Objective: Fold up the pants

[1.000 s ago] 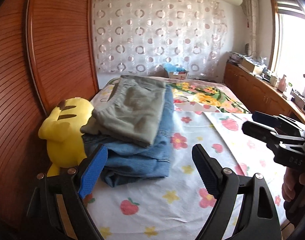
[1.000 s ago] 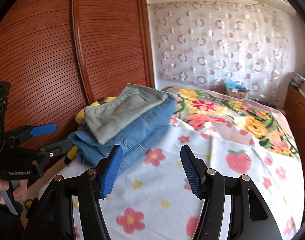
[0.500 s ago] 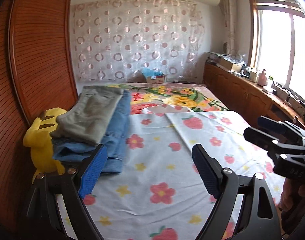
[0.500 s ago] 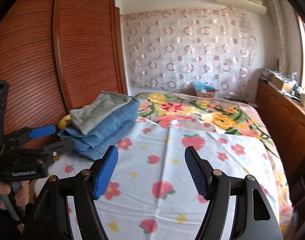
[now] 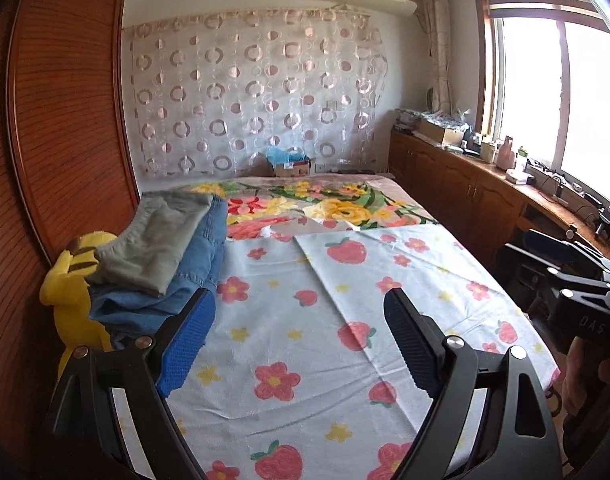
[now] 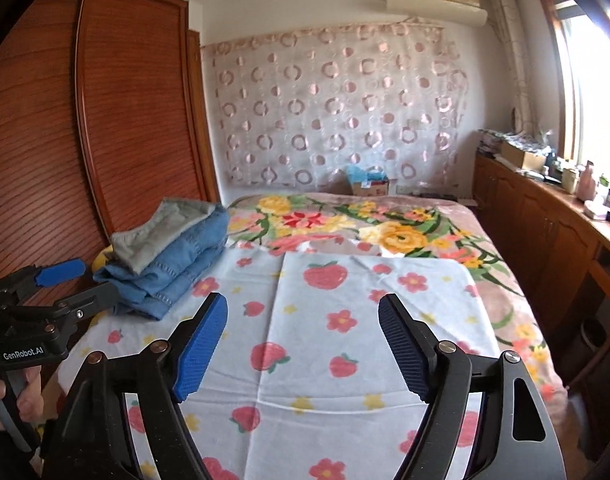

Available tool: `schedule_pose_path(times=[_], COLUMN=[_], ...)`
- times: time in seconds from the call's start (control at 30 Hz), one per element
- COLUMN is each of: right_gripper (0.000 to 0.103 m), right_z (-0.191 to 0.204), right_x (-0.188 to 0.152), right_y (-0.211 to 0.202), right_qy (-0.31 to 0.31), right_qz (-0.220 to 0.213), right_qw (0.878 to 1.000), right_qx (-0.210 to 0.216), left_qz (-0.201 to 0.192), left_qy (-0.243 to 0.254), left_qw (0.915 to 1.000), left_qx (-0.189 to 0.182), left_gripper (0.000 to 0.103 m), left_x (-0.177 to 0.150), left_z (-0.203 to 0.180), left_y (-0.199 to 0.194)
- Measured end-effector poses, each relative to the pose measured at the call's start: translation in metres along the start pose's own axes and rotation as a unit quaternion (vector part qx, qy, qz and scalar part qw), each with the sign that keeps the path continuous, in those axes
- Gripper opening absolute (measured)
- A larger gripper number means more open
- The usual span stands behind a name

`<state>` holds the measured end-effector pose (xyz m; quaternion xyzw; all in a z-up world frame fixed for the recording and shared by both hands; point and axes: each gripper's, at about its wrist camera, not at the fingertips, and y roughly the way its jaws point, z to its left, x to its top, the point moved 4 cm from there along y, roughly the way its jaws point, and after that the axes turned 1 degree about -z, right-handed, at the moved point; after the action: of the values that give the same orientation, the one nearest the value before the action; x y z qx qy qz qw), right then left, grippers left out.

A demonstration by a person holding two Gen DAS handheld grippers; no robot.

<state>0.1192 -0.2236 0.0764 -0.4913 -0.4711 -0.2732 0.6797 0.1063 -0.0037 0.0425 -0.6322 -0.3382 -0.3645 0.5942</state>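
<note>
Folded grey-green pants [image 5: 157,248] lie on top of folded blue jeans [image 5: 185,284] in a stack at the bed's left edge; the stack also shows in the right wrist view, with the grey pants [image 6: 161,232] above the jeans [image 6: 173,272]. My left gripper [image 5: 301,332] is open and empty, held above the strawberry sheet [image 5: 325,344], to the right of the stack. My right gripper [image 6: 303,336] is open and empty over the sheet's middle. The left gripper shows from the side in the right wrist view [image 6: 65,280].
A yellow plush toy [image 5: 71,280] sits against the wooden wardrobe [image 5: 65,140] beside the stack. A floral blanket [image 5: 329,208] covers the far bed. Wooden cabinets [image 5: 465,192] with clutter run along the right wall under the window. A cardboard box [image 5: 293,166] stands at the head.
Both grippers have pulled back and swung right, away from the stack. The folded pants now appear smaller and farther left. Both stay open and empty.
</note>
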Motion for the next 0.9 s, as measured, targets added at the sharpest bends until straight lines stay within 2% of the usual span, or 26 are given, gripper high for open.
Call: schedule_pose_path(times=[0.2, 0.37, 0.57, 0.9], right_gripper=[0.080, 0.080, 0.080, 0.080], right_z=[0.015, 0.026, 0.019, 0.010], right_x=[0.007, -0.002, -0.016, -0.015], right_y=[-0.021, -0.028, -0.030, -0.030], right_qy=[-0.001, -0.005, -0.001, 0.000], right_qz=[-0.033, -0.044, -0.047, -0.046], right_qw=[0.999, 0.999, 0.999, 0.999], right_qx=[-0.013, -0.014, -0.012, -0.014], left_qz=[-0.024, -0.035, -0.038, -0.038], left_qy=[0.001, 0.000, 0.003, 0.001], left_qw=[0.9997, 0.9993, 0.9992, 0.9992], left_qx=[0.005, 0.006, 0.008, 0.011], left_gripper=[0.087, 0.087, 0.087, 0.087], left_x=[0.010, 0.013, 0.011, 0.010], left_z=[-0.001, -0.001, -0.002, 0.000], left_y=[-0.021, -0.032, -0.036, -0.036])
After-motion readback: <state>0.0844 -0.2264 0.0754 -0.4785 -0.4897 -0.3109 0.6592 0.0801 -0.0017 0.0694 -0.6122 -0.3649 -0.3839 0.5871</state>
